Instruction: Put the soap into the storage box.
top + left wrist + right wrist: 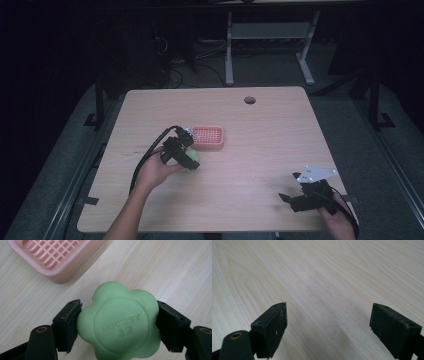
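A: We are holding the green soap (119, 326), a flower-shaped bar with raised lettering on its face, in the left tongs (118, 322). The two black pads are pressing on opposite lobes, so the tongs are clamped on it at its widest part, probably because the rounded sides give the only flat purchase.

B: And where is it sitting in the high view?

A: Left of the middle of the frame, in the left tongs (186, 152), just below and left of the pink soap dish (208, 138). In the left gripper view the soap dish (56, 257) is lying at the upper left, near the bar but apart from it. We cannot tell whether the soap is touching the surface (160, 272) or hanging just above it.

B: So we are judging the dish to be the goal?

A: We are, since its ribbed tray is open and close by.

B: What is the other hand doing?

A: The right tongs (328, 327) are resting wide apart over bare wood, clamping nothing. In the high view they (300, 192) are waiting at the lower right, well apart from the soap, likely to stay out of the way.
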Demonstrator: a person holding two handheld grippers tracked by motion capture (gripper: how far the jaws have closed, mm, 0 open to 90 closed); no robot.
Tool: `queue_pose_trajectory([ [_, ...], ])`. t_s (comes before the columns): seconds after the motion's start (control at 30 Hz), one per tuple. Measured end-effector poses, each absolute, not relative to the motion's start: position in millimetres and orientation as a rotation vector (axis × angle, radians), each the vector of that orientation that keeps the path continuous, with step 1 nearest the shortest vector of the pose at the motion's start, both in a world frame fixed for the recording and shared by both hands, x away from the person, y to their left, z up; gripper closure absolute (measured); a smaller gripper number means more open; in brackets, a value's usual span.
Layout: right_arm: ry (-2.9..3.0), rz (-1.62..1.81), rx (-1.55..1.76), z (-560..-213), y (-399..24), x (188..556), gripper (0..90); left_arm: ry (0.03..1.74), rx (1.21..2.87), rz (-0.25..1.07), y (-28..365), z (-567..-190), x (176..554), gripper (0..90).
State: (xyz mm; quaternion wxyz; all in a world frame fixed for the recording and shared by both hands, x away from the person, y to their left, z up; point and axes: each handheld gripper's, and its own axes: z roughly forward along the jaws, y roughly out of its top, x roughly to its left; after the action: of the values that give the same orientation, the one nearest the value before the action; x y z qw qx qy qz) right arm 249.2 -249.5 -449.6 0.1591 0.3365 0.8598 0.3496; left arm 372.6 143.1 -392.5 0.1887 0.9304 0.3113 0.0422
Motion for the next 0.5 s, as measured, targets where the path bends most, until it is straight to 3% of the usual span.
queue_pose_trajectory([
  [0.5,2.462,0.999,0.947,-449,-249,249,14.0,0.852,2.64,0.116,130,-386,395,26.8],
])
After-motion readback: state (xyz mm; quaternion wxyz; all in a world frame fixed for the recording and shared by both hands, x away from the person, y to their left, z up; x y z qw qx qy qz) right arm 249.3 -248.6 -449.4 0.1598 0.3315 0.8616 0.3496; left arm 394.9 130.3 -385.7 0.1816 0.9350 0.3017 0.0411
